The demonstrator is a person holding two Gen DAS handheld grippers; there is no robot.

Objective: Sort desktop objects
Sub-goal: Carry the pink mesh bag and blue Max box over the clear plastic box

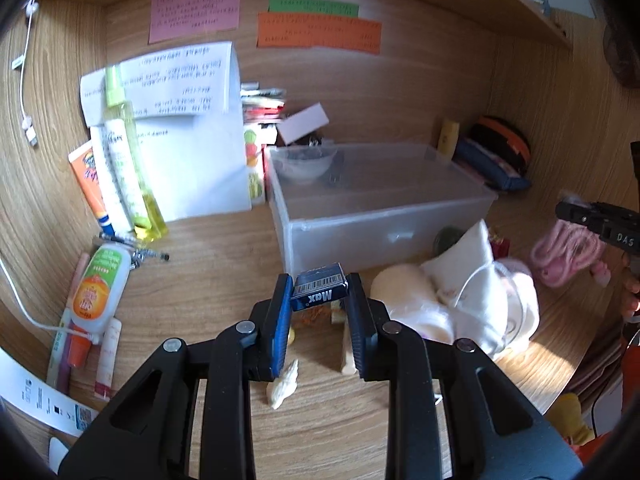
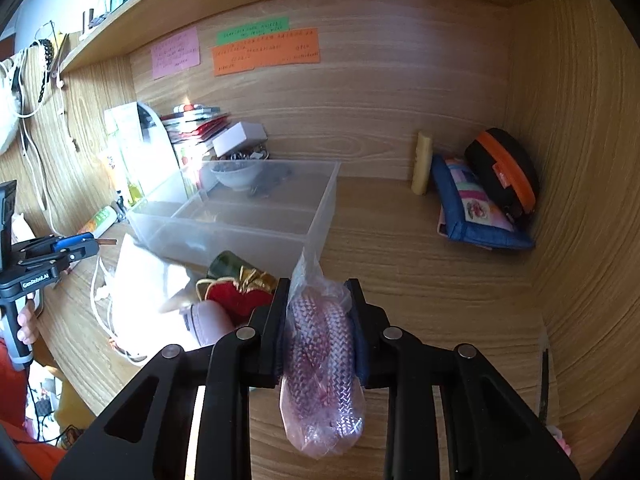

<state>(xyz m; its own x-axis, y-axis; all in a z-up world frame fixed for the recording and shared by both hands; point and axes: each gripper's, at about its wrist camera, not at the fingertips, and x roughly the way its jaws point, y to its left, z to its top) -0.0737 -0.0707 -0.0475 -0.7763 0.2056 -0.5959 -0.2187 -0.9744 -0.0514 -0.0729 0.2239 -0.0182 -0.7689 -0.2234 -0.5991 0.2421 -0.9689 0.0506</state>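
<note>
My left gripper [image 1: 319,294] is shut on a small dark blue box [image 1: 318,289] with a barcode and "Max" printed on it, held above the wooden desk. My right gripper [image 2: 318,300] is shut on a clear plastic bag of pink braided cord [image 2: 322,364], which hangs down between the fingers. A clear plastic bin [image 1: 380,204] [image 2: 240,216] stands just beyond both grippers, with a small bowl [image 1: 306,164] [image 2: 236,174] in its far corner. In the right wrist view the left gripper [image 2: 86,246] shows at the left edge. The right gripper [image 1: 592,220] shows at the right edge of the left wrist view.
White and cream fabric pouches [image 1: 460,300] and a red pouch [image 2: 236,296] lie before the bin. Tubes and bottles [image 1: 116,176] lean at the left by a white paper stand [image 1: 192,136]. A blue pouch [image 2: 476,208] and an orange-black case [image 2: 504,172] sit in the right corner. A seashell [image 1: 284,388] lies on the desk.
</note>
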